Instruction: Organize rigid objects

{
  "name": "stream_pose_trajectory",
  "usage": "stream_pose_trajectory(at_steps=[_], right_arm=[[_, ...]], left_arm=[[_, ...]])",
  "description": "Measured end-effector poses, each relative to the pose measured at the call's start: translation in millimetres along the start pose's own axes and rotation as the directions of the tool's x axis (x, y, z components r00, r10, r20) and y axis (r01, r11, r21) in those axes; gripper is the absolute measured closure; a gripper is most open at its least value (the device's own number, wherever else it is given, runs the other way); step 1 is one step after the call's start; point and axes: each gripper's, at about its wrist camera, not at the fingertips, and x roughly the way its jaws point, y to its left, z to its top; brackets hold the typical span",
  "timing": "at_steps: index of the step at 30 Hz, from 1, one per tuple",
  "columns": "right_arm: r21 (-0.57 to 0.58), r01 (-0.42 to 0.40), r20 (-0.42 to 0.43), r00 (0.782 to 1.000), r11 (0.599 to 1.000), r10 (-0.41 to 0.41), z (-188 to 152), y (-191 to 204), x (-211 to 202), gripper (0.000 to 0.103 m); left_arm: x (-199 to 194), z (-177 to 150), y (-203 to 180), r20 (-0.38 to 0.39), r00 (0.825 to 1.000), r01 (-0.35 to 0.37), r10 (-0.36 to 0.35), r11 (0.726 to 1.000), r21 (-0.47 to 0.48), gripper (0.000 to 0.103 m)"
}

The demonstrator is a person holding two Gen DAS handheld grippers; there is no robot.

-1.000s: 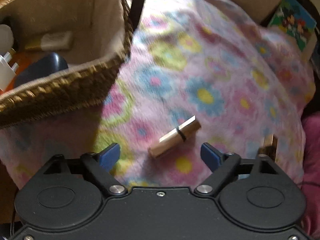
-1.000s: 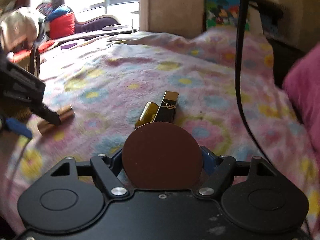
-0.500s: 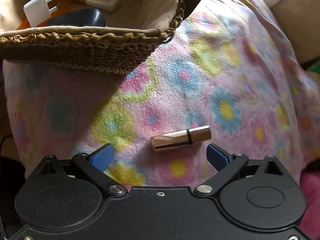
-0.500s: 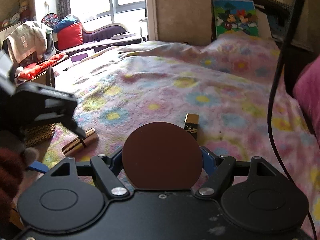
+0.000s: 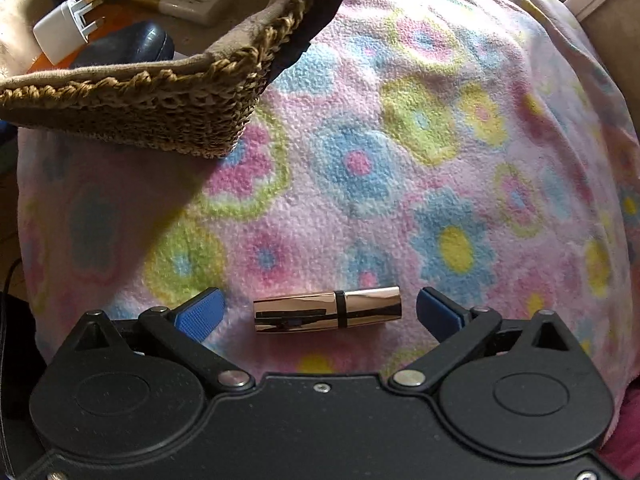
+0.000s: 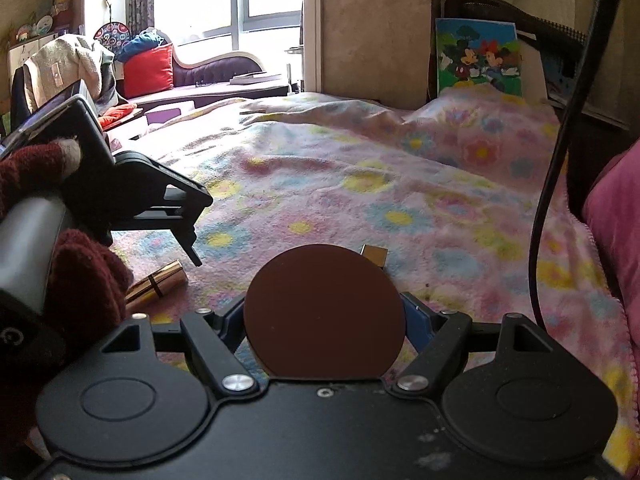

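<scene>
1. Lipstick tube lies on the blanket between the spread fingers of my left gripper, not yet grasped.
2. Ahead-left, the basket already holds several items; its rim is near.
3. My right gripper is clamped on a brown disc; open blanket ahead, another gold tube remains beyond it.
</scene>
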Motion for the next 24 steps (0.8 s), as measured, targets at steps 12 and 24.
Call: stream_pose_trajectory(at_steps=[12,24], right_arm=[[-0.005,0.001,-0.017,1.0,1.0,-0.001,0.2,-0.9,3.4,0.027],[0.061,-0.067,-0.013,0.998,0.996,0.068,18.5,3.0,-11.4,0.027]], left_arm=[[-7.3,-7.6,-11.7,0.028,0.999,-0.028,0.025,0.993,0.112,0.035],[-51.5,-12.6,17.4,0.058,0.993,0.083,-0.103,0.957,0.279,0.036]])
